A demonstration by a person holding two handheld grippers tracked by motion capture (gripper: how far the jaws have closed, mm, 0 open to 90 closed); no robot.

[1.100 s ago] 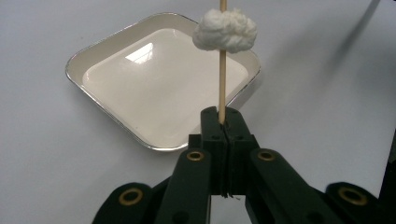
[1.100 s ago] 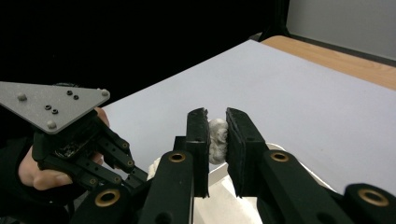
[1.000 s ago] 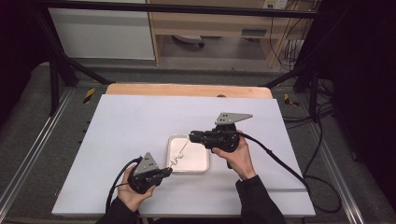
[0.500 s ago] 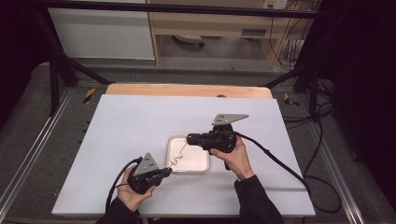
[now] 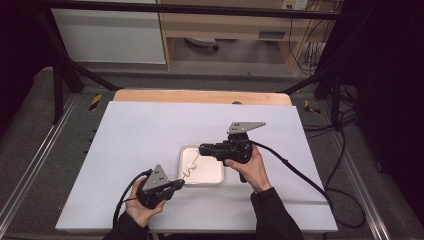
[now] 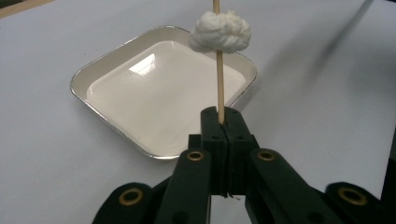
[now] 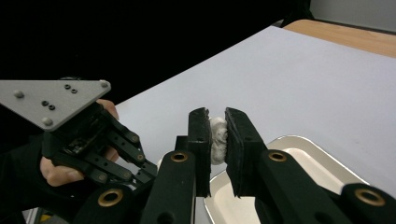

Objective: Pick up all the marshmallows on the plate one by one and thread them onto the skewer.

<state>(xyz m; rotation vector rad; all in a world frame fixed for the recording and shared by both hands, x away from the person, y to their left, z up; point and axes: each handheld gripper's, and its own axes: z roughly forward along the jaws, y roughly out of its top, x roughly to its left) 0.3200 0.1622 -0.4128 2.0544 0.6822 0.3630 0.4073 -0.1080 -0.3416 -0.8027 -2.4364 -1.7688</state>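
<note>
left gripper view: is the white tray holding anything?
No. The tray is bare inside; the white lump sits up on the wooden skewer clamped in the left gripper.

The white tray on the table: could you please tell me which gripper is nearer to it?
Right. The right gripper hangs over the white tray, shut on a white wad; the left gripper sits just outside its near-left corner.

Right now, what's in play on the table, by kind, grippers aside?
White tray: 1
Wooden skewer: 1
White fluffy pieces: 2, one threaded on the skewer, one pinched in the right gripper
Total: 4
</note>
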